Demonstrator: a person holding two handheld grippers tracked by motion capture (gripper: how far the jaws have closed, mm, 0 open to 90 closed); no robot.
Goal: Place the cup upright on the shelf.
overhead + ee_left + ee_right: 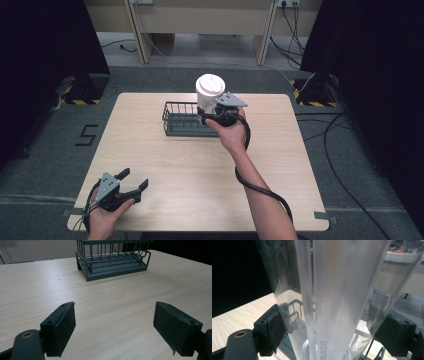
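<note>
Clear plastic cup with a white lid [209, 93] is pinched upright between the right gripper [218, 111] jaws above the dark wire basket [181, 120], apparently mid-placement, next needing a straight lowering; the left gripper [131, 184] rests spread near the table's front-left corner.

bare forearms; black two-jaw left gripper [134, 183] and right gripper [212, 113] are wearing grey three-cornered plates, trailing black cables.
</note>
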